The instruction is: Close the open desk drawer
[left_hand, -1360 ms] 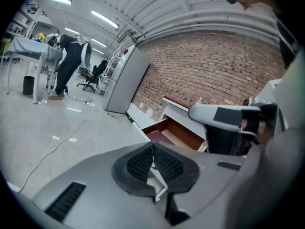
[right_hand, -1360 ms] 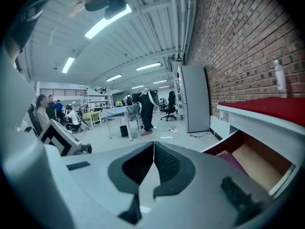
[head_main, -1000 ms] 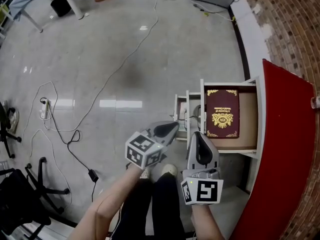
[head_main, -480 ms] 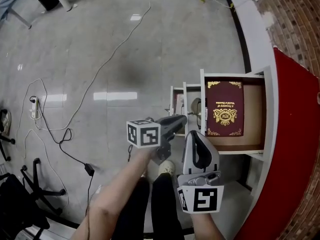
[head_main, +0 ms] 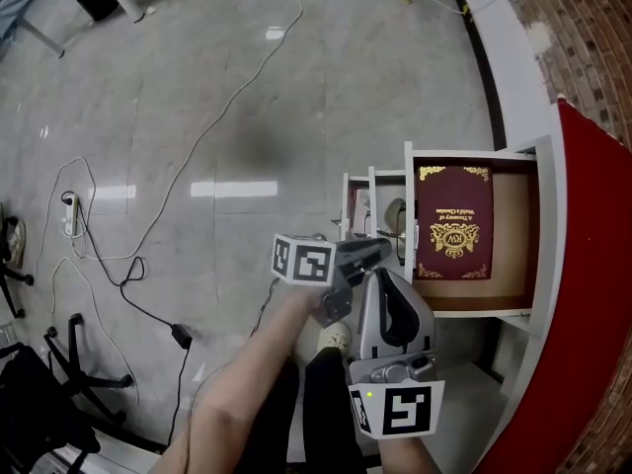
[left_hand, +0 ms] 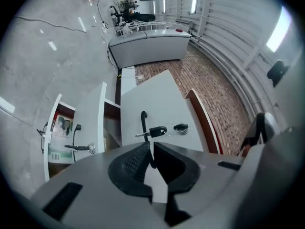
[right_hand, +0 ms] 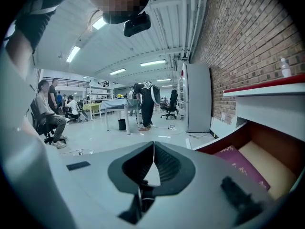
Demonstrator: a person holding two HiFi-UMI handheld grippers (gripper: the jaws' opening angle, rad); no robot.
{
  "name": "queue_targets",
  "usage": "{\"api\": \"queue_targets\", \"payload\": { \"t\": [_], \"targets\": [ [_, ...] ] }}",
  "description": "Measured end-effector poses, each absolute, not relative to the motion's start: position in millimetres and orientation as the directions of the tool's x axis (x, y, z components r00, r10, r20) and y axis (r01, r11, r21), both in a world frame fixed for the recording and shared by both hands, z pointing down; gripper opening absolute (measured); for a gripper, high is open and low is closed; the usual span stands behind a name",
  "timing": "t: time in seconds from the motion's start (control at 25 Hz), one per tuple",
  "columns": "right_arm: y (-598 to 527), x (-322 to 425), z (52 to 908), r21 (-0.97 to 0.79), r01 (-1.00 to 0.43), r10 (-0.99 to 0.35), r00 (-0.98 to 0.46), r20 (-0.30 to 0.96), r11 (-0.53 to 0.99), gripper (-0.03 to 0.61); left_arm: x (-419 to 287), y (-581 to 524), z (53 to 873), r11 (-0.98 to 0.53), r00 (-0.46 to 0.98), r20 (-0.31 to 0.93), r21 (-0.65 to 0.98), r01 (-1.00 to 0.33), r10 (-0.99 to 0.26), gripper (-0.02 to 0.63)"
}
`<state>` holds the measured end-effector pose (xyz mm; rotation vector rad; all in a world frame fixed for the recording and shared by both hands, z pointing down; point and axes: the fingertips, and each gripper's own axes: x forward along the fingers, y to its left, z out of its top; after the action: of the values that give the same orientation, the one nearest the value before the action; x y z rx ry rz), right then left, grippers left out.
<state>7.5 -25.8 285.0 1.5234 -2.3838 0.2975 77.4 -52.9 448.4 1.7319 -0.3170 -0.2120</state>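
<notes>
Gaping open, white drawer [head_main: 515, 245] holds a maroon book [head_main: 454, 223]; left gripper [left_hand: 150, 144], right gripper [right_hand: 153, 144] closed.

head view: sat above both tools, faced steeply down on the open white desk drawer [head_main: 411, 220] | left gripper view: rode behind the left gripper [left_hand: 151, 144], rolled sideways, close to the white desk front [left_hand: 152, 99] | right gripper view: rode behind the right gripper [right_hand: 153, 144], faced roughly level across the hall | shared: head and right views both held the maroon gilt-printed book [head_main: 452, 237] right of that tool
</notes>
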Motion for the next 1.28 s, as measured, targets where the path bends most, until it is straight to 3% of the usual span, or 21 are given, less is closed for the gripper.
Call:
{"api": "queue_targets", "payload": {
  "t": [0.08,0.16,0.24,0.4,0.48,0.68,1.28],
  "targets": [
    [-27.8,9.6,288.2,-0.020,-0.912,-0.849,-0.389,0.358,0.410,0.014,80.1,-55.1,449.6,-0.147,0.944,0.002,0.988,-0.053,-0.331,0.029],
    [-29.3,12.3,291.8,-0.021,-0.914,-0.848,-0.384,0.365,0.405,0.012,85.7,-56.3,450.1,-0.128,0.945,-0.025,0.992,-0.018,-0.326,0.111],
    [-30.7,15.4,293.7,-0.023,-0.916,-0.848,-0.379,0.371,0.400,0.014,93.9,-55.0,451.4,-0.122,0.952,-0.030,0.992,-0.008,-0.306,0.117],
    [-33.9,22.0,293.5,-0.022,-0.921,-0.850,-0.369,0.377,0.389,0.014,101.7,-55.2,453.9,-0.088,0.949,-0.038,0.996,0.011,-0.312,0.100],
    [-34.7,24.7,293.9,-0.022,-0.923,-0.851,-0.364,0.379,0.385,0.014,102.7,-55.9,457.8,-0.056,0.941,-0.031,0.998,0.013,-0.337,0.040],
    [-36.1,30.1,295.6,-0.024,-0.930,-0.856,-0.347,0.384,0.366,0.014,101.4,-55.3,458.3,-0.002,0.922,-0.045,0.999,0.048,-0.384,0.028],
    [-27.1,65.4,285.7,-0.022,-0.957,-0.882,-0.275,0.384,0.289,0.014,96.7,-48.6,428.2,-0.041,0.904,-0.127,0.992,0.120,-0.409,0.025]
  ]
}}
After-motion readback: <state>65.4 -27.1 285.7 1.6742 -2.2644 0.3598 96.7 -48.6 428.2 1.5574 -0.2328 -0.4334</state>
